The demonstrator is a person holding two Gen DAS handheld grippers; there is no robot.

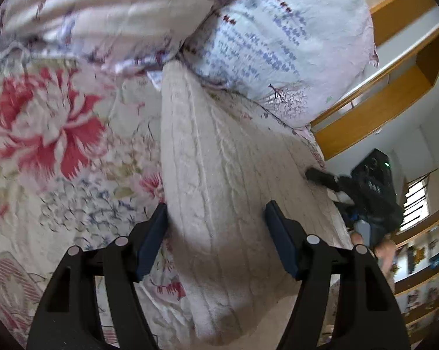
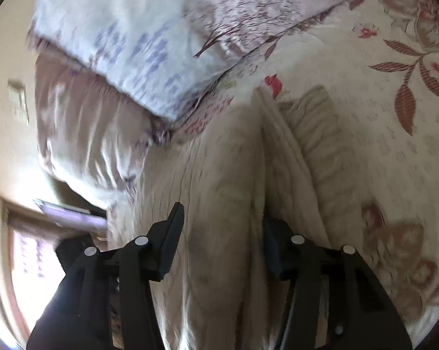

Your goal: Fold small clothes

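A cream cable-knit garment [image 1: 219, 180] lies on a floral bedsheet [image 1: 44, 134], folded into a long strip running away from me. My left gripper [image 1: 216, 218] is open, its two fingers straddling the strip's near part. In the right wrist view the same knit garment [image 2: 228, 192] fills the middle, with a folded ribbed part [image 2: 315, 134] on the right. My right gripper [image 2: 222, 227] is open above it, and knit cloth partly hides its right finger. The other gripper [image 1: 365, 192] shows at the strip's right edge in the left wrist view.
Patterned pillows [image 1: 277, 38] lie at the head of the bed, just beyond the garment; they also show in the right wrist view [image 2: 137, 58]. Wooden shelves [image 1: 394, 87] and a window are off the bed's right side. The sheet [image 2: 379, 116] spreads out to the right.
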